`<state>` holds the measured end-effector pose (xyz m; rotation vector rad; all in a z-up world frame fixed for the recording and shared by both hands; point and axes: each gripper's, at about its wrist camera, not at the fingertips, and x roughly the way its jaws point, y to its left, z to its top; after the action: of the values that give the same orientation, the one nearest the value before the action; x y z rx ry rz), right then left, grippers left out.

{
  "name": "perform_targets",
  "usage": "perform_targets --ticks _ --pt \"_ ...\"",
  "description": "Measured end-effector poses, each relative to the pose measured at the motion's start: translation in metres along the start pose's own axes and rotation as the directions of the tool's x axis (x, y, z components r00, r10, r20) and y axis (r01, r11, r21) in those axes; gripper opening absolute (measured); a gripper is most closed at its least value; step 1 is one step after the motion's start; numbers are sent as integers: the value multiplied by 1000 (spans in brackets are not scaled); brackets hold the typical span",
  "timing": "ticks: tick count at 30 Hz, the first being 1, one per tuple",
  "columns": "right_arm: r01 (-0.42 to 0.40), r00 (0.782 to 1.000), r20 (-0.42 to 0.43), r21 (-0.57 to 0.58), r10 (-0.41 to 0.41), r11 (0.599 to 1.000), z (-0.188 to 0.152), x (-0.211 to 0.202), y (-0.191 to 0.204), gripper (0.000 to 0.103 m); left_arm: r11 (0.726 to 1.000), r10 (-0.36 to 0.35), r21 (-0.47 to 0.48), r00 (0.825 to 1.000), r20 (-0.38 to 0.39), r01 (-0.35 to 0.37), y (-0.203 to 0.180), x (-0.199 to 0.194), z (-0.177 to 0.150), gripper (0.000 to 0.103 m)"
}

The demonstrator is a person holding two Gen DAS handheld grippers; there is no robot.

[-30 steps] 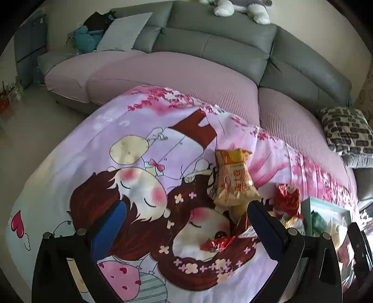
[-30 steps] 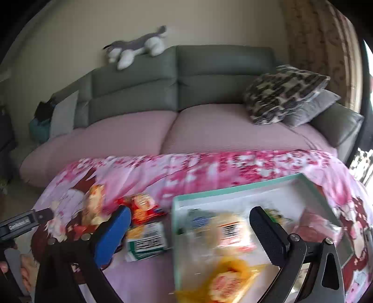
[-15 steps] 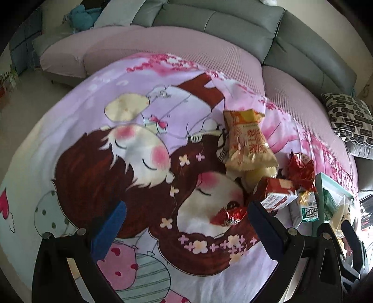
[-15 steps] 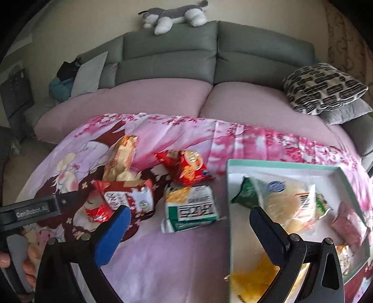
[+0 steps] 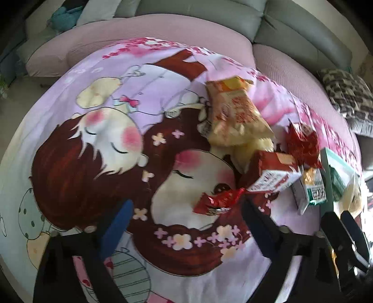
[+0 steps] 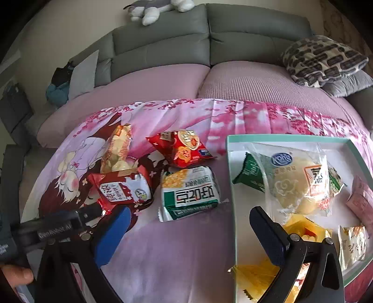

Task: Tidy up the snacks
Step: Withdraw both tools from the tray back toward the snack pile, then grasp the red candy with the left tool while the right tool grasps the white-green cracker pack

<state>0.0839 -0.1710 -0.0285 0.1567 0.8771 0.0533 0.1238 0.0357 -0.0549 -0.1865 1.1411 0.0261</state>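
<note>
A grey sofa point(image 6: 209, 39) is seen at the far side, with a plush toy point(image 6: 160, 7) laid on its back and a patterned cushion point(image 6: 324, 58) at the right end. Most of the near area is covered by a pink cartoon blanket point(image 5: 112, 144), and all the snacks are spread on it.

A teal-rimmed tray point(image 6: 229, 177) is set on the blanket's right part. It's packed with a clear bun pack point(image 6: 296, 184), a dark green packet point(image 6: 250, 172) tucked at its left, and yellow wrappers point(image 6: 258, 277) at the near end.

Just left of the tray, outside it, a green-and-white pack point(image 6: 191, 193) is laid flat. Beyond that a red round-print bag point(image 6: 184, 149) is found, and further left a red-and-white pack point(image 6: 123, 188) with a pale orange bag point(image 5: 235, 111) behind it. A small red foil candy point(image 5: 219, 200) is spotted nearest the left gripper point(image 5: 186, 223).

Both tools are released, nothing gripped. The left gripper's fingers are spread wide over the blanket, with the candy just past the right finger point(image 5: 258, 223). The right gripper point(image 6: 186, 230) is held spread too, one finger over the blanket near the green-and-white pack and the other over the tray's near part.
</note>
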Motion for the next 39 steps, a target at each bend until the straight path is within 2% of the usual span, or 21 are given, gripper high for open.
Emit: perform_targets --ticks 4,6,10,13,16,20,24,30,39 --pt "2 1000 -4 9 -2 1000 0 -1 -3 103 999 10 33 1000 -4 -9 -9 2 -2 79" --pt "3 1000 -5 8 -3 1000 0 -1 -3 103 999 6 41 1000 -3 -6 -13 3 -2 71" --pt "6 1000 -7 5 -6 1000 0 -1 -2 103 998 23 64 1000 -2 -23 -21 5 -3 68" --pt "4 1000 -7 6 -4 1000 0 -1 -2 103 997 26 75 1000 4 -26 -27 6 -3 58" --pt "3 1000 -9 10 -3 1000 0 0 -3 103 995 27 92 1000 5 -28 -33 8 -3 56" --pt "2 1000 -10 14 -2 1000 0 0 -4 103 994 36 99 999 15 -37 -34 7 -4 41" --pt "3 1000 -12 17 -3 1000 0 0 -5 103 995 21 97 1000 19 -23 -34 8 -3 34" --pt "1 1000 -11 19 0 1000 -1 0 -5 103 995 8 103 1000 23 -10 -34 5 -6 27" --pt "-45 999 27 -33 46 998 1 -2 4 103 996 -14 85 1000 20 12 -32 5 -5 27"
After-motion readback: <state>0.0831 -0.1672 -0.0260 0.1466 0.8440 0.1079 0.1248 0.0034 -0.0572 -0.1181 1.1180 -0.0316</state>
